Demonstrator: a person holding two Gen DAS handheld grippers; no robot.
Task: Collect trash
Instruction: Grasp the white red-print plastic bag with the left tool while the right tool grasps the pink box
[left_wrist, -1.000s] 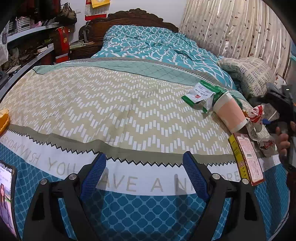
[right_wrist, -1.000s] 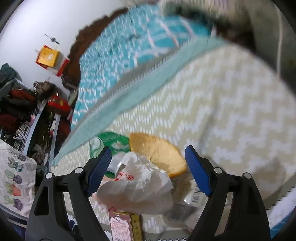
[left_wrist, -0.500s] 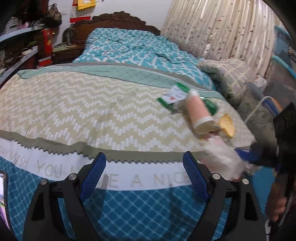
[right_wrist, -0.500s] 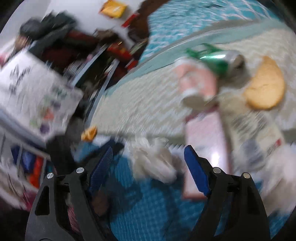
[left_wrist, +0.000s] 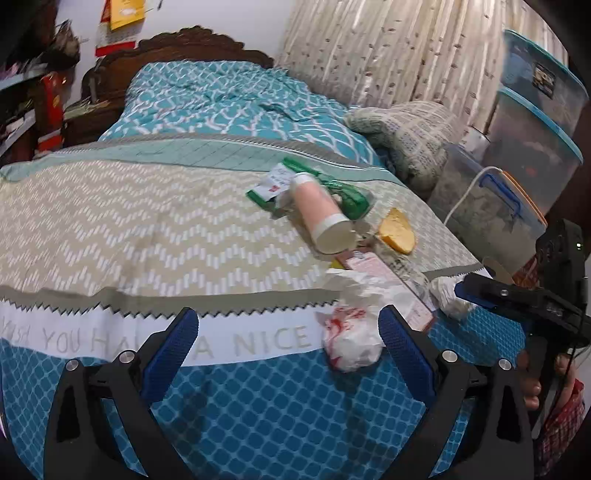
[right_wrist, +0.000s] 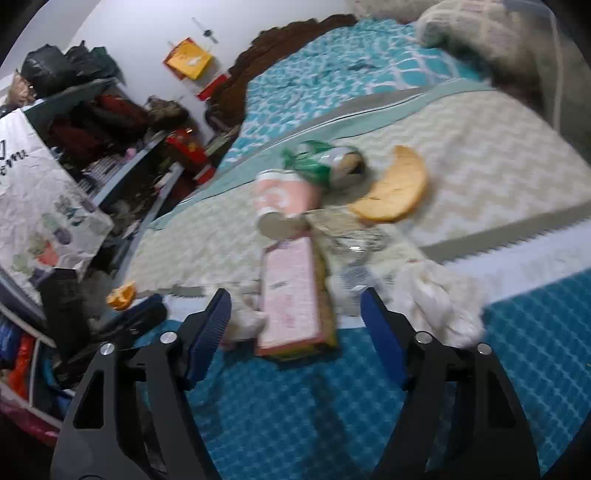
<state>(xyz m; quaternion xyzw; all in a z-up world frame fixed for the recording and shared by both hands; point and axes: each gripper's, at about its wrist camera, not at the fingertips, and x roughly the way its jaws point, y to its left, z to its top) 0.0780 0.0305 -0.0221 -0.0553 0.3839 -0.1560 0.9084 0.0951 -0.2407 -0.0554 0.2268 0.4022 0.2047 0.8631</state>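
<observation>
— Bedspread (left_wrist: 155, 229) first: what's on it?

— Beige zigzag across the middle of my left view, a white strip of lettering below it, blue lattice at the bottom. A carved headboard (left_wrist: 199, 40) sits at upper centre, a curtain (left_wrist: 388, 55) at upper right with stacked plastic bins (left_wrist: 532, 122) beside it. In my right view cluttered shelves (right_wrist: 110, 140) fill the upper left.

— And the trash?

— Right of centre in the left view. A pink cup (left_wrist: 321, 214) lies on its side, long axis running from upper left to lower right, open mouth toward me. A crushed green can (left_wrist: 347, 195) touches it behind, a yellow piece (left_wrist: 397, 230) lies just to its right. A flat pink box (right_wrist: 295, 295) lies lengthwise below the cup, its near end toward my right fingers. A crumpled white bag (left_wrist: 351, 339) sits at lower centre-right.

— Your fingers?

— My left gripper (left_wrist: 288, 350) is spread wide and has just been opening; the bag lies just inside its right finger, untouched, I think. My right gripper (right_wrist: 295, 325) has just been closing, but is still apart, with the box end between the jaws; the blur hides any contact.
</observation>
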